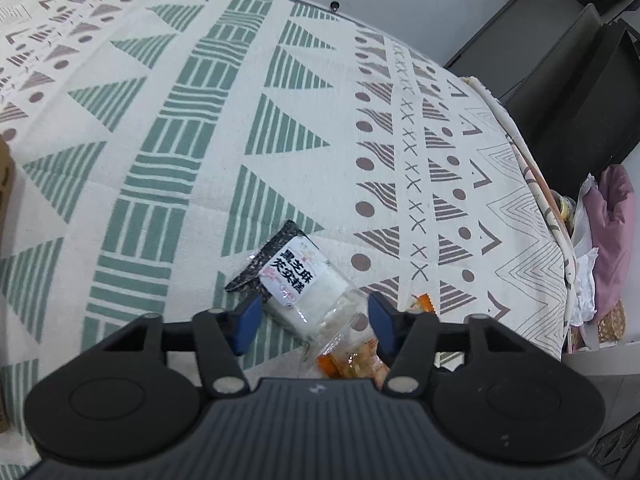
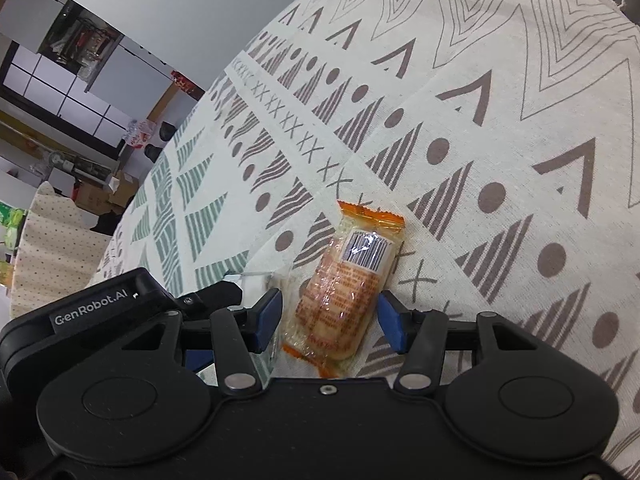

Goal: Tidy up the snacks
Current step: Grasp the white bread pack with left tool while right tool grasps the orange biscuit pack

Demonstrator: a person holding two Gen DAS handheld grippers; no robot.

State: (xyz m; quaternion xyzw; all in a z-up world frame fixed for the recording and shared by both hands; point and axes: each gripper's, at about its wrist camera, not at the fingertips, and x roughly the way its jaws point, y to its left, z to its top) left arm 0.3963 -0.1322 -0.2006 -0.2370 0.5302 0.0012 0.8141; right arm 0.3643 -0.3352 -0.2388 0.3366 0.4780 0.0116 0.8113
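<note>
Snacks sit between each gripper's parted fingers: white packet (image 1: 304, 288) long axis toward 11 o'clock in left gripper (image 1: 316, 320); orange packet (image 2: 344, 280) toward 1 o'clock in right gripper (image 2: 330, 318); neither clamped.

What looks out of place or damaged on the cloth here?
Nothing looks damaged or spilled. Two sealed snacks lie loose and askew on the cloth: a white packet and an orange packet, side by side, overlapping in the left view. The cloth lies flat.

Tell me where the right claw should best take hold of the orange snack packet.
Grip the orange snack packet across its plump middle, coming from above. It lies flat on the tablecloth, long sides facing the right claw pads; the crimped ends are thin and floppy.
</note>
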